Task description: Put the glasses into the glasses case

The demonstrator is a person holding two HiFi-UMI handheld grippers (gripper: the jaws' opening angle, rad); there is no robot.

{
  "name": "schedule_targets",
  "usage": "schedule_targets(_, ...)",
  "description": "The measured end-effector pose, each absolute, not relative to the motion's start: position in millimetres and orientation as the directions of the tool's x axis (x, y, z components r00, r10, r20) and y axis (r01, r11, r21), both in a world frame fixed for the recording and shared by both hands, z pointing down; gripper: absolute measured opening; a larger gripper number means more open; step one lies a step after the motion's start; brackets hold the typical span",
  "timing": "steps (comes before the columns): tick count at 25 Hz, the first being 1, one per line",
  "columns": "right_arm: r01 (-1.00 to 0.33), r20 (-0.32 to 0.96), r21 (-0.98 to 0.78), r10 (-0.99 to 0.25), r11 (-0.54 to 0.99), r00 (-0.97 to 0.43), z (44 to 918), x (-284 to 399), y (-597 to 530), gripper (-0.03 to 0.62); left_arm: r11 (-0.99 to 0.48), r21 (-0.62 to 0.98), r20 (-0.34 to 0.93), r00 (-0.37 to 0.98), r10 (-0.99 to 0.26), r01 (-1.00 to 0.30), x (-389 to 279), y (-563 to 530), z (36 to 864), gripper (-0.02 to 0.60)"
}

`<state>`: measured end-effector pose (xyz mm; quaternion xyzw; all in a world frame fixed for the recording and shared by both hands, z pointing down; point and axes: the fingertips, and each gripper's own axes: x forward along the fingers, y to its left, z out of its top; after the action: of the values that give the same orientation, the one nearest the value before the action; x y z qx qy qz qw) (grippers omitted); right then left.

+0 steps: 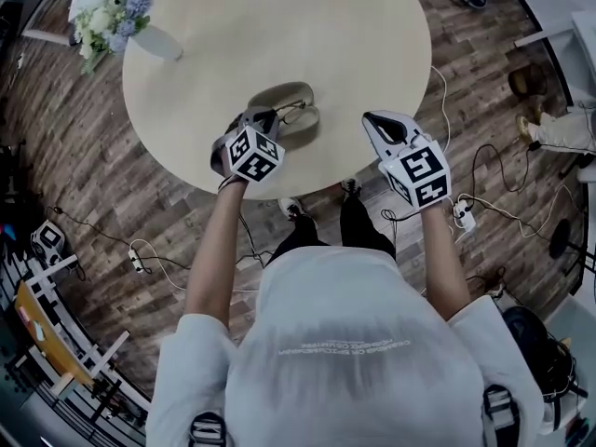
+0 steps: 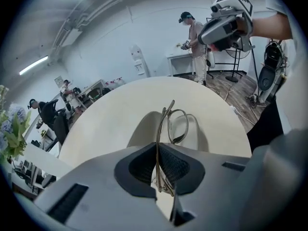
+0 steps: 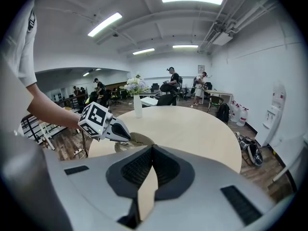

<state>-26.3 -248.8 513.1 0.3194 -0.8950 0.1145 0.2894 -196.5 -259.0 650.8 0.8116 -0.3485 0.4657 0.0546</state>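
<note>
A beige glasses case [image 1: 291, 93] lies open near the front of the round table [image 1: 279, 26]. Thin metal-framed glasses [image 2: 176, 125] hang folded above the case [image 2: 142, 130]. My left gripper [image 2: 158, 150] is shut on one of their temple arms, the lenses pointing away from the jaws. In the head view the left gripper [image 1: 264, 117] hovers over the case's left side, the glasses [image 1: 294, 109] just ahead of it. My right gripper [image 1: 374, 121] hangs over the table's front right edge, apart from the case. Its jaws [image 3: 153, 150] are shut with nothing between them. The right gripper view shows the left gripper [image 3: 103, 123] over the case [image 3: 140, 139].
A white vase of flowers [image 1: 115, 19] stands at the table's far left edge. Cables and a power strip [image 1: 464, 214] lie on the wooden floor around the table. People stand and sit at desks further back in the room [image 2: 195, 37].
</note>
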Motion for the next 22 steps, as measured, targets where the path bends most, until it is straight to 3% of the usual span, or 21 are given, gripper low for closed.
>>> schedule_targets(11,-0.638,0.625,-0.029,-0.484,0.769,-0.612,529,-11,-239,0.002,-0.809,-0.325,0.843,0.238,-0.482,-0.490,-176,-246,681,0.018)
schedule_targets(22,-0.693,0.630,-0.017,-0.530,0.721,-0.567,533,8,-234,0.002,-0.762,-0.390,0.834,0.152,-0.530,-0.517,-179,-233,697,0.020)
